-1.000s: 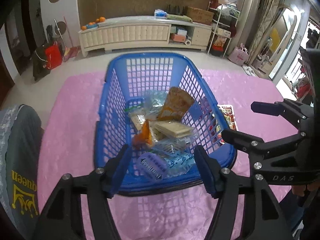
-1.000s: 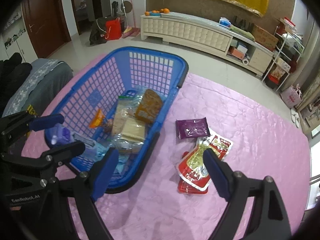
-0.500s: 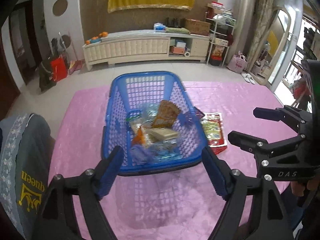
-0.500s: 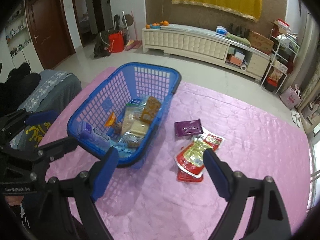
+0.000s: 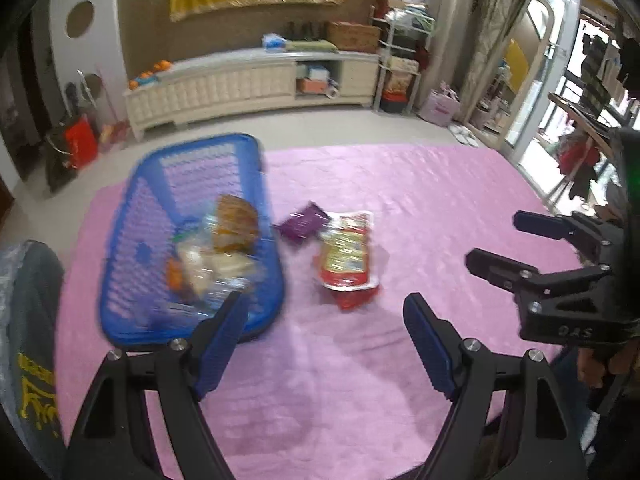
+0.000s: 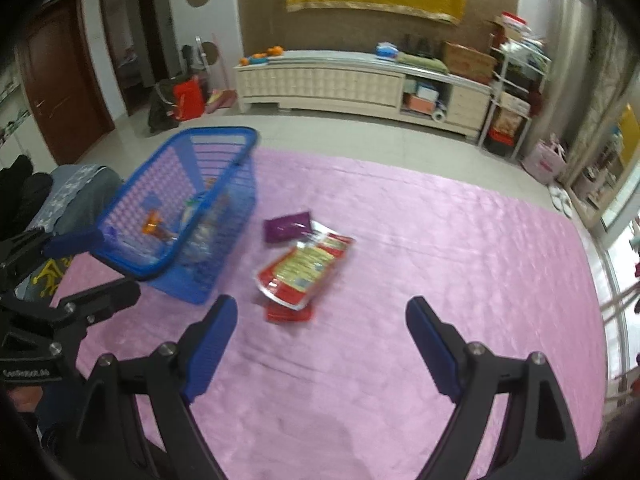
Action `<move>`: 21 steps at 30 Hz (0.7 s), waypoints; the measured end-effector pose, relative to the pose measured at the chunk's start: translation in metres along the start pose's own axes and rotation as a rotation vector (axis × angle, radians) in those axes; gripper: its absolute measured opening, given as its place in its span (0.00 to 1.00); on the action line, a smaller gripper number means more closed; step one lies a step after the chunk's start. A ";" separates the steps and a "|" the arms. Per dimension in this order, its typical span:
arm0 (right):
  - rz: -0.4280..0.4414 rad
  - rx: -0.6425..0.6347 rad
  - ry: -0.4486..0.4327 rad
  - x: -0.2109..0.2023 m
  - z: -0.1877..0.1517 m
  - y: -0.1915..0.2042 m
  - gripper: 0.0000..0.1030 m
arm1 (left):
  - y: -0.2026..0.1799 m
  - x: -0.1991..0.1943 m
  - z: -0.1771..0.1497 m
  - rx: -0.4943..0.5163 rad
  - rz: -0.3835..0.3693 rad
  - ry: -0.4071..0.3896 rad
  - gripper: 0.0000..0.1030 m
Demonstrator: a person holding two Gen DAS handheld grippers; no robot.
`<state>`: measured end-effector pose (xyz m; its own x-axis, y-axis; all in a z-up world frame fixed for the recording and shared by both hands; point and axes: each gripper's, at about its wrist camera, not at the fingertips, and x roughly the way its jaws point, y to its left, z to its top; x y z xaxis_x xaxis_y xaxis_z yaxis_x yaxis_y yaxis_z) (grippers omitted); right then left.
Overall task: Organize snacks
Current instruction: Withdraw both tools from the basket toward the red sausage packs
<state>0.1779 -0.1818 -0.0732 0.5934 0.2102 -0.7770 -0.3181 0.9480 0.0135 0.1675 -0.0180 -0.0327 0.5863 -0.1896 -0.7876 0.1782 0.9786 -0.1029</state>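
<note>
Pulled back since the earlier frame: both grippers, off the blue plastic mesh basket [image 5: 132, 240] holding assorted snacks. Red foil snack packets [image 6: 304, 268] beside purple pouch [image 6: 287, 225] on pink cloth [image 6: 440, 280]. Left gripper [image 5: 324, 336] jaws spread, empty. Right gripper [image 6: 320, 340] jaws spread, empty.

A blue plastic lattice basket [image 5: 120, 280] [image 6: 224, 216] stands upright on the left side of the pink surface, holding a loose pile of snacks: an orange-brown packet [image 5: 234, 224] leaning against its right wall, pale wrapped biscuits [image 5: 224, 266], a small orange wrapper [image 5: 174, 276] [image 6: 152, 224] and clear plastic bags [image 6: 200, 244], blurred beyond further detail. Just right of the basket, a flat purple sachet [image 5: 304, 224] [image 6: 288, 226] lies on the surface. Touching it, a stack of glossy red-and-yellow pouches [image 5: 346, 256] [image 6: 306, 266] lies flat, one red packet [image 6: 290, 314] peeking from beneath.
</note>
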 end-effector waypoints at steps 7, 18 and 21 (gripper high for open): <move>-0.019 0.074 0.039 0.017 -0.016 -0.047 0.86 | -0.040 0.033 0.011 0.055 -0.017 0.045 0.76; -0.015 0.147 0.098 0.058 -0.031 -0.092 0.86 | -0.071 0.107 0.018 0.129 -0.007 0.149 0.76; -0.010 0.146 0.122 0.073 -0.029 -0.097 0.86 | -0.065 0.127 0.023 0.102 -0.017 0.180 0.76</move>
<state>0.2303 -0.2653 -0.1498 0.4995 0.1785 -0.8477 -0.1968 0.9763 0.0896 0.2482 -0.1073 -0.1121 0.4336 -0.1793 -0.8831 0.2713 0.9605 -0.0618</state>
